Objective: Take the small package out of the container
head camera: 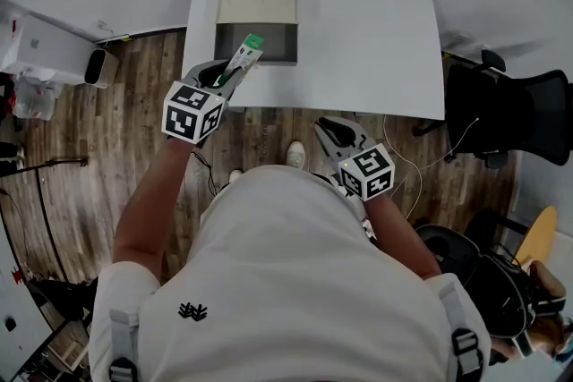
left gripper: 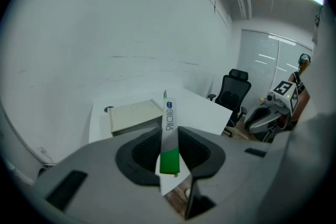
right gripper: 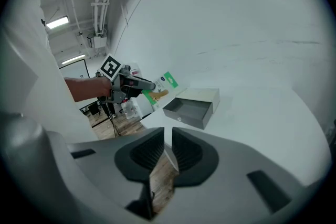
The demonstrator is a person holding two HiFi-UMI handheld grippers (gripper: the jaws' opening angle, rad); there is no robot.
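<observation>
Left gripper (head camera: 224,76) with fingers (left gripper: 142,152) part-way closed, clamped on the lower green end of the small package (left gripper: 169,134). Package upright between the pads, lifted out of the open grey container (head camera: 291,45), near its front left corner, above the white worktop (head camera: 376,31). Right gripper (right gripper: 168,139) low off the worktop's near edge, fingers only a narrow slit apart, holding nothing.

Container (head camera: 260,4) on table (head camera: 367,31), left side; package (head camera: 243,58) over its near-left corner; chair (head camera: 510,116) right.
</observation>
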